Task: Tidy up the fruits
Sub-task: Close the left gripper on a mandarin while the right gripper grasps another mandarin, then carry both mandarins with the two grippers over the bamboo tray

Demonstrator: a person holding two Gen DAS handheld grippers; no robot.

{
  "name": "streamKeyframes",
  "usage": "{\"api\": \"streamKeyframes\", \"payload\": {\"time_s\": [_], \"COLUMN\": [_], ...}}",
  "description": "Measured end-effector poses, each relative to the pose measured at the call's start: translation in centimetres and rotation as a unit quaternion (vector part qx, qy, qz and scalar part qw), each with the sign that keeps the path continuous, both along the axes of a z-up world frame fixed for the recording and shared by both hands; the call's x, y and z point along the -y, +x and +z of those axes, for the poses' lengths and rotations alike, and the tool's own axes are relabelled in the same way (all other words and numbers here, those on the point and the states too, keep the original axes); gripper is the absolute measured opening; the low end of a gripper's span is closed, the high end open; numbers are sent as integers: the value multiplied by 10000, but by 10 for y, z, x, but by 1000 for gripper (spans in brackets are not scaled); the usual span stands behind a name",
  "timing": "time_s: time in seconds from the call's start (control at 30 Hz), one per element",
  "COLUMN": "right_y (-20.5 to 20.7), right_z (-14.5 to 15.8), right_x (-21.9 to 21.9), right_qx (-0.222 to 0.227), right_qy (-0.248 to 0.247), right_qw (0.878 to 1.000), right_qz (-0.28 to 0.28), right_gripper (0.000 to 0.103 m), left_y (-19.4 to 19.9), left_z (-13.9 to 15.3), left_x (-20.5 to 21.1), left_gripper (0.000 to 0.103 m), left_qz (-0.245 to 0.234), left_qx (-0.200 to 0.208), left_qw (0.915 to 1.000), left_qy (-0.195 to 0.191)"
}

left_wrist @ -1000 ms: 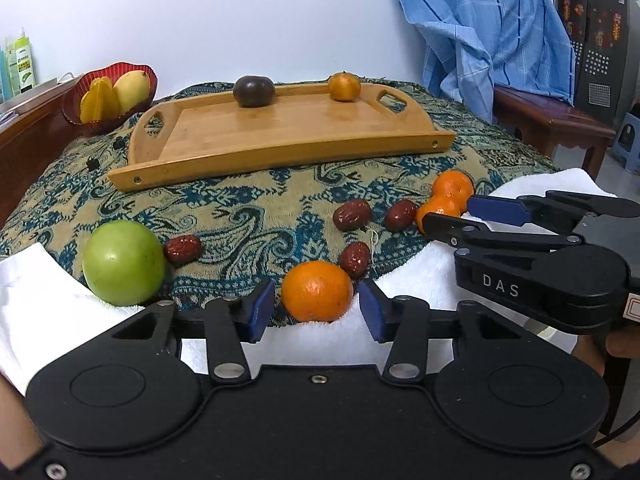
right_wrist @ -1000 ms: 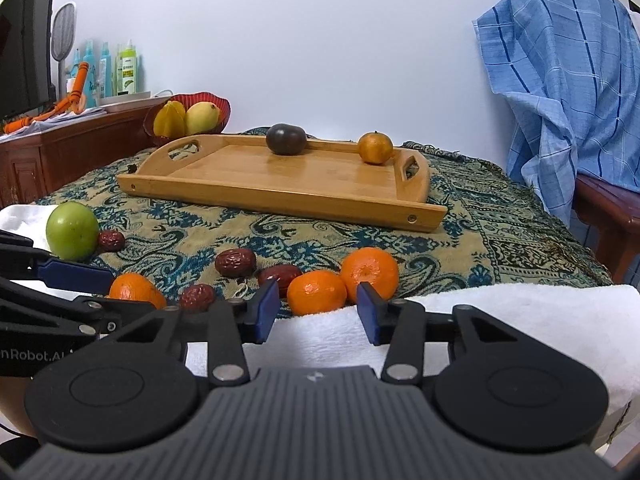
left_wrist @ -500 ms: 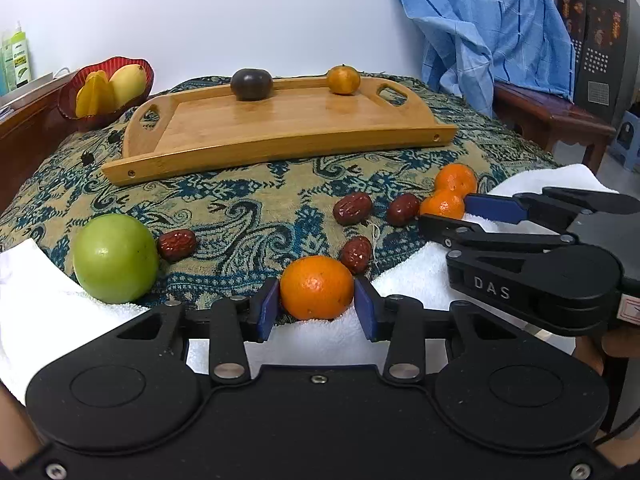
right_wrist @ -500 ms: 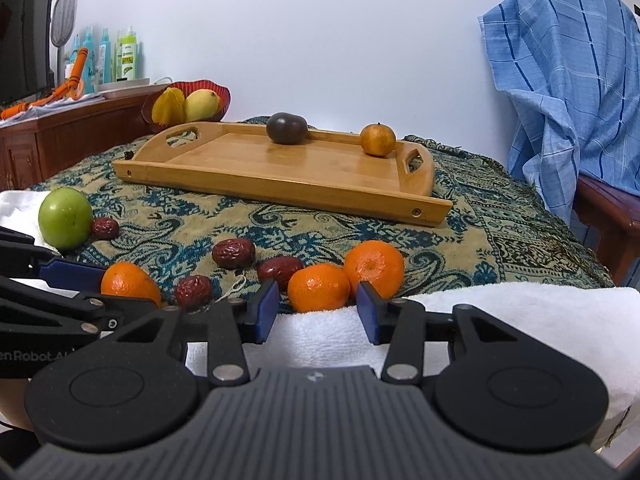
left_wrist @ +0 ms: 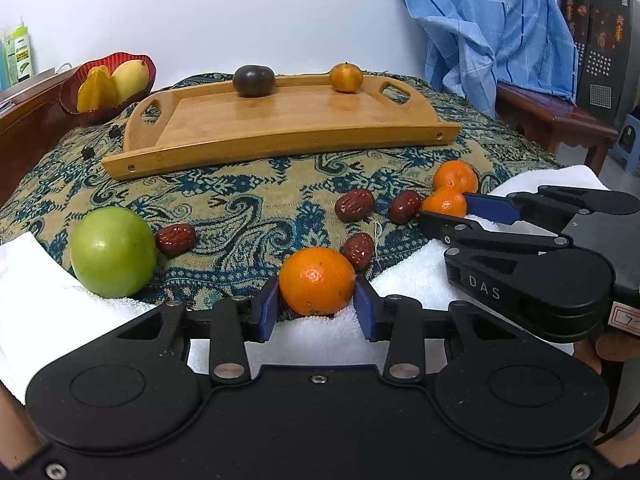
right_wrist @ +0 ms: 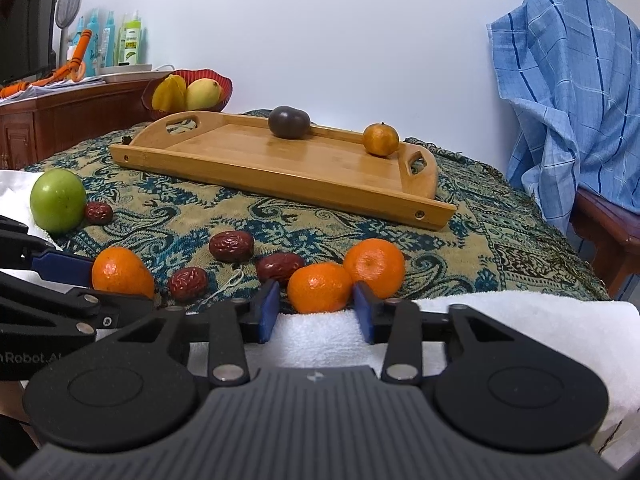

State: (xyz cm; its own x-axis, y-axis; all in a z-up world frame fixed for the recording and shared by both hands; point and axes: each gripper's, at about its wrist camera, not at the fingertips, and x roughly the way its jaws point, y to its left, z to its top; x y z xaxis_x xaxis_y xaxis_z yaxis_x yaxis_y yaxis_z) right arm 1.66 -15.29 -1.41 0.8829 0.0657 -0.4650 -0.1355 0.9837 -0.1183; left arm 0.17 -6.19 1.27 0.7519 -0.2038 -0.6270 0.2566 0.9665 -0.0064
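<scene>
Patterned cloth [left_wrist: 248,200] covers the table where we work, with a wooden tray [left_wrist: 280,120] at the back carrying 1 dark fruit [left_wrist: 254,81] and 1 small orange [left_wrist: 346,77]. Our left gripper [left_wrist: 316,306] has its jaws clenched on an orange [left_wrist: 317,281] at the white towel's [left_wrist: 408,276] edge. Our right gripper [right_wrist: 316,306] is closing its jaws around another orange [right_wrist: 319,288]; the right pad touches it, the left stands just clear. A green apple [left_wrist: 113,251] and 4 red dates lie nearby.

On the bamboo tray [right_wrist: 248,164]: plum [right_wrist: 289,122] left, mandarin [right_wrist: 381,139] right. In the bowl [right_wrist: 224,84] behind-left: starfruit [right_wrist: 170,94], mango [right_wrist: 203,94]. Before the tray, on the cloth [right_wrist: 500,236]: apple [right_wrist: 58,200] far left, jujubes [right_wrist: 231,246] and tangerines [right_wrist: 374,266] scattered.
</scene>
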Motion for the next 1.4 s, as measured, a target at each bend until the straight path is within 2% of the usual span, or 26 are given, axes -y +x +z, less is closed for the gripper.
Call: {"api": "streamKeyframes", "payload": {"time_s": [0.37, 0.77, 1.1, 1.33, 1.4], "right_y": [-1, 12, 52, 89, 105], "right_z": [8, 33, 63, 87, 90], "right_x": [-4, 3, 19, 38, 44], "right_qx": [204, 560, 510, 752, 748], "right_qy": [194, 745, 1107, 938, 1059], "right_qw": [9996, 9956, 9922, 9920, 9906], "right_qz": [37, -126, -255, -376, -448], "right_gripper": [38, 38, 38, 38, 38], "left_y": [4, 33, 79, 120, 132], "left_z": [16, 35, 55, 78, 83], "left_x": [-1, -10, -9, -12, -12], "left_gripper": [38, 38, 38, 37, 37], "left_qz": [129, 285, 352, 349, 344], "left_qx": [280, 331, 340, 480, 519], "left_qw": [9995, 9990, 9986, 9973, 9970], "left_qy": [96, -90, -208, -422, -456]}}
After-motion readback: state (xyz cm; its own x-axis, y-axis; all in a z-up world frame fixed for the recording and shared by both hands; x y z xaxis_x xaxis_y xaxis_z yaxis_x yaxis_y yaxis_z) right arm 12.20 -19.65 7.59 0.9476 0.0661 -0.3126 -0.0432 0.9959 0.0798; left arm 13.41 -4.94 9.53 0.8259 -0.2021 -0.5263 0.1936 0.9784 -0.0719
